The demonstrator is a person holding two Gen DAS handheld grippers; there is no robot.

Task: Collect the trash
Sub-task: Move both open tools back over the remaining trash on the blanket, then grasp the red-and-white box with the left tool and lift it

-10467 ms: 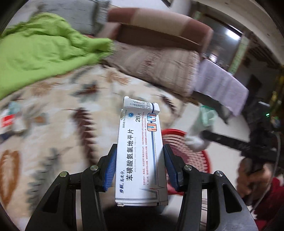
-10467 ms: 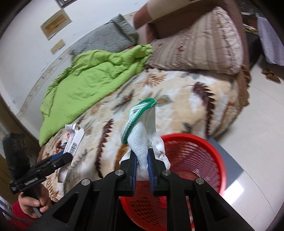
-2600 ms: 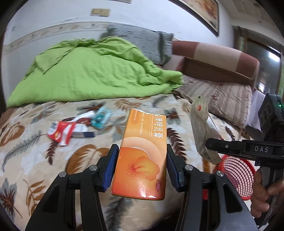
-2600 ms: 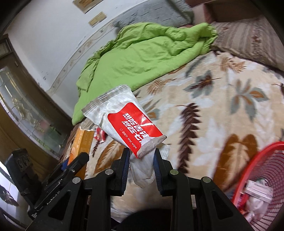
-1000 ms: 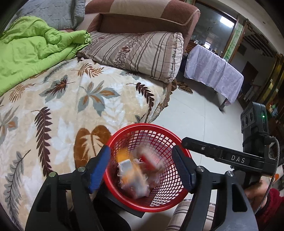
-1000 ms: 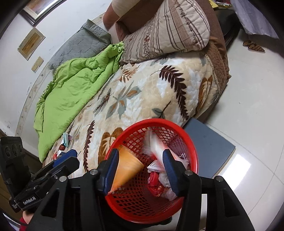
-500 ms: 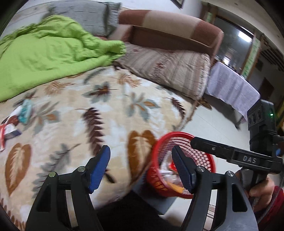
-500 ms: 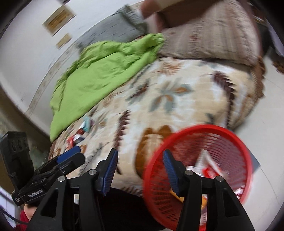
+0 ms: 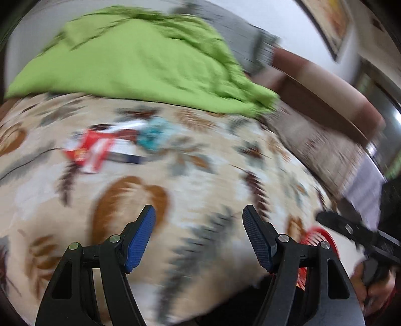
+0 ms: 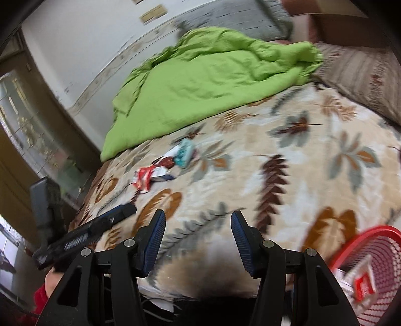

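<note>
Both grippers are open with nothing between their blue pads. My left gripper [image 9: 199, 213] hovers over the leaf-patterned blanket [image 9: 200, 175], and my right gripper [image 10: 198, 218] does the same. Farther up the bed lies a small pile of trash: a red and white wrapper [image 9: 92, 150] [image 10: 144, 176], a white and dark blue box [image 9: 125, 153] [image 10: 163, 174] and a teal packet [image 9: 155, 135] [image 10: 185, 150]. The red mesh basket [image 10: 371, 270] [image 9: 318, 235] stands at the bed's near right edge, with packets inside. Both views are motion-blurred.
A crumpled green quilt [image 10: 208, 75] [image 9: 140, 57] covers the far part of the bed, with a grey pillow [image 10: 230, 20] behind it. A striped pillow [image 10: 363, 75] and brown headboard [image 9: 325, 87] lie to the right. A hand [image 9: 376, 283] grips the right gripper.
Both grippers have swung left from over the red basket to face the bed. The basket slid to the right edge of both views, and the trash pile came into sight.
</note>
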